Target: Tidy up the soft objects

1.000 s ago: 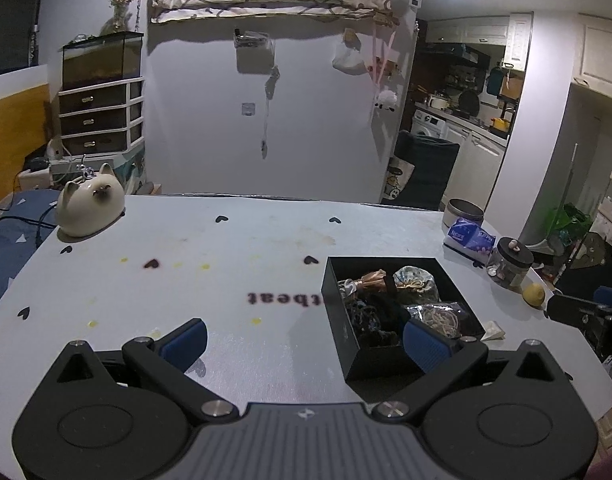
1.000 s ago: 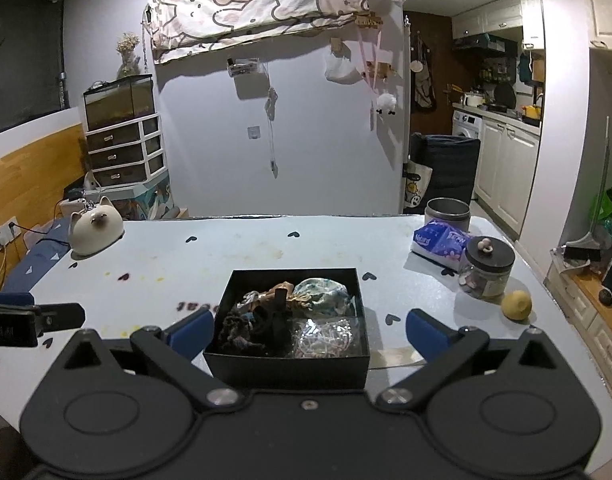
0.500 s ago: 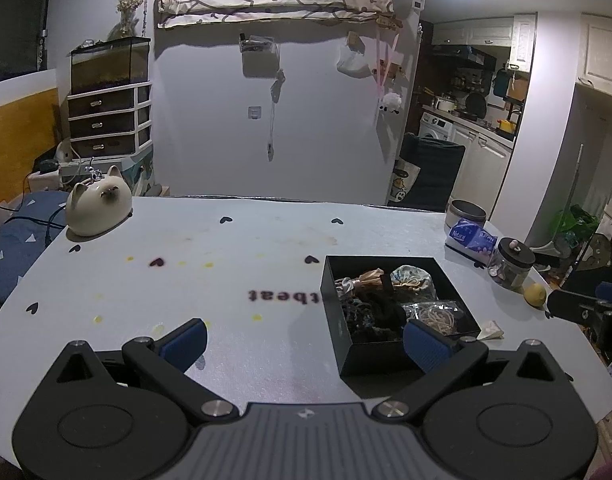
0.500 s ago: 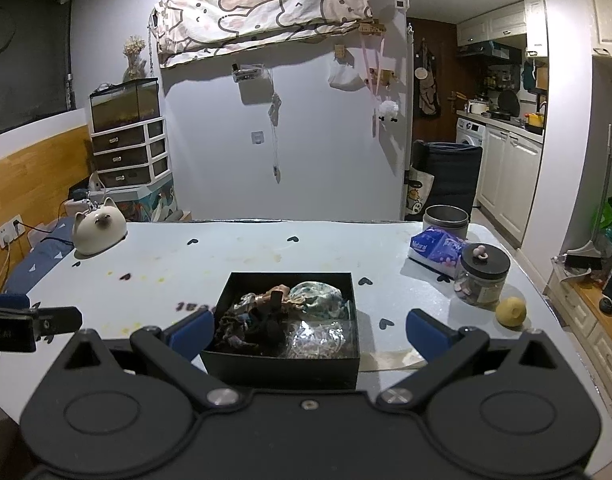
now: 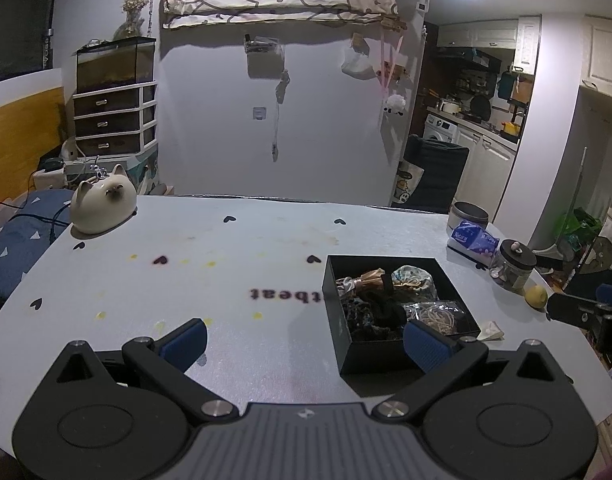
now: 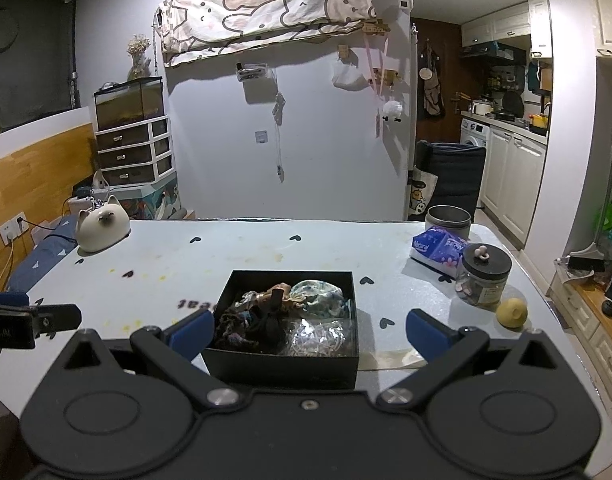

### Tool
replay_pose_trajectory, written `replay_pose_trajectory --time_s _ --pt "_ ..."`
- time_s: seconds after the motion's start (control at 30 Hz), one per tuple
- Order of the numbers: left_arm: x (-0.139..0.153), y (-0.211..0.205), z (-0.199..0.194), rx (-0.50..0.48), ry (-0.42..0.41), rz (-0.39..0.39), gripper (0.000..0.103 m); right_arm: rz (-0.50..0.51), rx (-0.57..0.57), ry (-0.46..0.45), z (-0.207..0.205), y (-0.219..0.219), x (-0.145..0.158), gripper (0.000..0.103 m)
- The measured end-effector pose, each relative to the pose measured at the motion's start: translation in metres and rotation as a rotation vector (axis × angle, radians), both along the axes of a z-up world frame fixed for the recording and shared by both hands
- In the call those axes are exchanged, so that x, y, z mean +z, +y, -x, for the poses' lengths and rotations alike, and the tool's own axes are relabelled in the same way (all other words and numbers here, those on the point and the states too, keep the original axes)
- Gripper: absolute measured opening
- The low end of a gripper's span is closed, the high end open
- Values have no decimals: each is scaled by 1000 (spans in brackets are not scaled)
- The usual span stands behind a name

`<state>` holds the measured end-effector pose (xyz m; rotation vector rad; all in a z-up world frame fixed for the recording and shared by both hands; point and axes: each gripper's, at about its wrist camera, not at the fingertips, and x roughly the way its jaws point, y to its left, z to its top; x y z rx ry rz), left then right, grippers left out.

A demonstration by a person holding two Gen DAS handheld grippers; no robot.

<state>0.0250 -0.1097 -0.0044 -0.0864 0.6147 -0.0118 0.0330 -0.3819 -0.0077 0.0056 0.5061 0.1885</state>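
A black open box sits on the white table and holds several soft items: dark scrunchies, a teal patterned fabric piece, a tan ribbon and a clear bag of hair ties. My left gripper hovers open to the left of the box, with its right fingertip in front of the box's near corner. Just in front of the box my right gripper is open, its fingers on either side of it. Neither holds anything. Each gripper shows at the edge of the other's view.
A cat-shaped ceramic stands at the far left of the table. To the right of the box are a tissue pack, a metal tin, a lidded glass jar and a yellow round object. The table edge is close on the right.
Both cameras have drifted slightly, with the room sitting a little differently in view. The grippers stay open and the box and its contents have not moved.
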Motion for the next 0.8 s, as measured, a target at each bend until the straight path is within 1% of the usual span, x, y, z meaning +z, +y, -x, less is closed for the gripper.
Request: replay_pose_trajectory --time_s 0.8 --pt "0 4 3 6 -4 2 103 0 1 1 1 1 0 103"
